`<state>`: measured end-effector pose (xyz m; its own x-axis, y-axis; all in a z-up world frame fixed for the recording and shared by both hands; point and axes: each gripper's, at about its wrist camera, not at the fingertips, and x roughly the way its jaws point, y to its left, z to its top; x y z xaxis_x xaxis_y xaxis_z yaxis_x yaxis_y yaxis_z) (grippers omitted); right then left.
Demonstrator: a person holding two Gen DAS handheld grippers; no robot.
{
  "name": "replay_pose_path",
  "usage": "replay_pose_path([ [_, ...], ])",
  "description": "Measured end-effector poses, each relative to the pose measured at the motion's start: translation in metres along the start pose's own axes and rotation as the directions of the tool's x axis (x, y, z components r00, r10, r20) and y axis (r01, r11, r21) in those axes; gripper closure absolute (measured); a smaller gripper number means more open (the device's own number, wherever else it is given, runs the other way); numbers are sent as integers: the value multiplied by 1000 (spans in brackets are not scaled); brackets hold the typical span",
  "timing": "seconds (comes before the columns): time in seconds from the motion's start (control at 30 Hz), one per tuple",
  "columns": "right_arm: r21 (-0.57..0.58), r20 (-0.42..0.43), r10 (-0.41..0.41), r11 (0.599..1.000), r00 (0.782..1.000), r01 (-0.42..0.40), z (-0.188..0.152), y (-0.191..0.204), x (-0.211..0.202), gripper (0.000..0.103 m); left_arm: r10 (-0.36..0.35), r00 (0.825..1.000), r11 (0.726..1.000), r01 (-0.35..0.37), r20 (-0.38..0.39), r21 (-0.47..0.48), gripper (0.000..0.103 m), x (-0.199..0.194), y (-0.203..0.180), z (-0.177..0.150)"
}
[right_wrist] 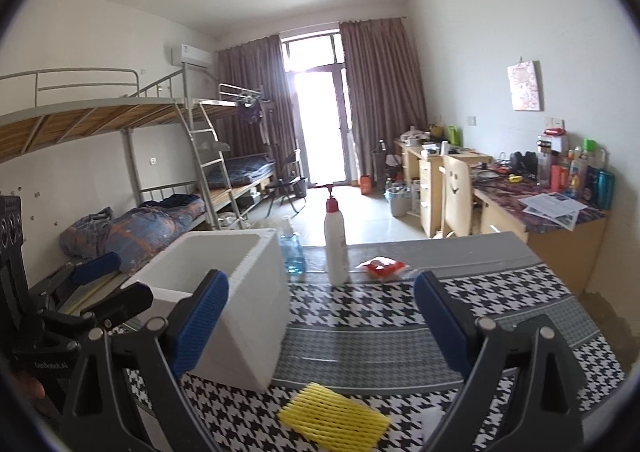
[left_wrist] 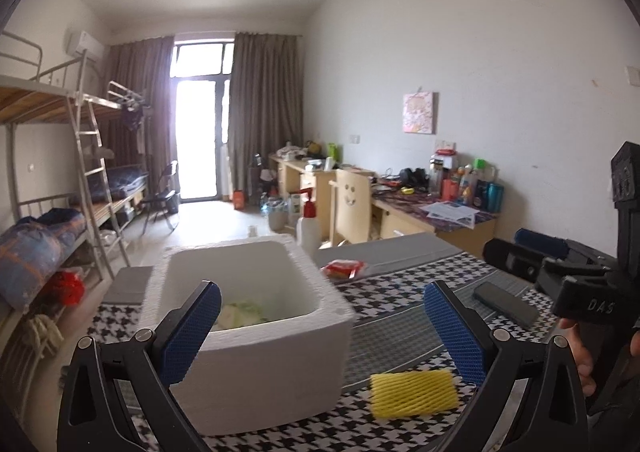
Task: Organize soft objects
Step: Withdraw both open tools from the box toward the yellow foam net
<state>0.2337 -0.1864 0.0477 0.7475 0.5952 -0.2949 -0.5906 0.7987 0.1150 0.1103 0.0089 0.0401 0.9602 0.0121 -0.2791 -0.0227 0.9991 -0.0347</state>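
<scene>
A yellow foam net sleeve [left_wrist: 414, 393] lies flat on the houndstooth tablecloth, just right of a white foam box [left_wrist: 248, 316]. The box holds pale green and white soft items [left_wrist: 244, 314]. My left gripper [left_wrist: 322, 328] is open and empty above the box's near right corner, the sleeve below its right finger. My right gripper [right_wrist: 320, 326] is open and empty above the table; the sleeve [right_wrist: 334, 420] lies low between its fingers, the box [right_wrist: 232, 304] at its left finger. The right gripper also shows at the right of the left wrist view [left_wrist: 528, 256].
A red packet [left_wrist: 344, 268] [right_wrist: 382, 267] lies at the table's far edge. A white pump bottle [right_wrist: 335, 248] and a blue bottle [right_wrist: 292, 252] stand behind the box. A black phone [left_wrist: 506, 303] lies on the right. Bunk beds are left, desks right.
</scene>
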Motion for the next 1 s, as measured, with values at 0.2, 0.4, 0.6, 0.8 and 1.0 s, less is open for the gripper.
replay_pose_path([
  [0.2, 7, 0, -47, 999, 999, 47, -4, -11, -9, 7, -56, 998, 998, 56, -19, 25, 1, 8, -15, -1],
  [0.4, 12, -12, -97, 995, 995, 97, -12, -23, -17, 7, -84, 996, 996, 84, -29, 9, 1, 14, -16, 0],
  [0.6, 19, -21, -135, 991, 991, 136, -19, -31, -21, 7, -105, 994, 994, 105, -33, 6, 1, 15, -22, -4],
  [0.8, 37, -22, -145, 989, 989, 146, -25, -36, -24, 7, -127, 991, 992, 128, -41, 21, 1, 17, -33, -5],
  [1.0, 50, -30, -182, 982, 983, 183, -31, -45, -32, 7, -150, 987, 988, 152, -56, 34, 1, 23, -43, -7],
])
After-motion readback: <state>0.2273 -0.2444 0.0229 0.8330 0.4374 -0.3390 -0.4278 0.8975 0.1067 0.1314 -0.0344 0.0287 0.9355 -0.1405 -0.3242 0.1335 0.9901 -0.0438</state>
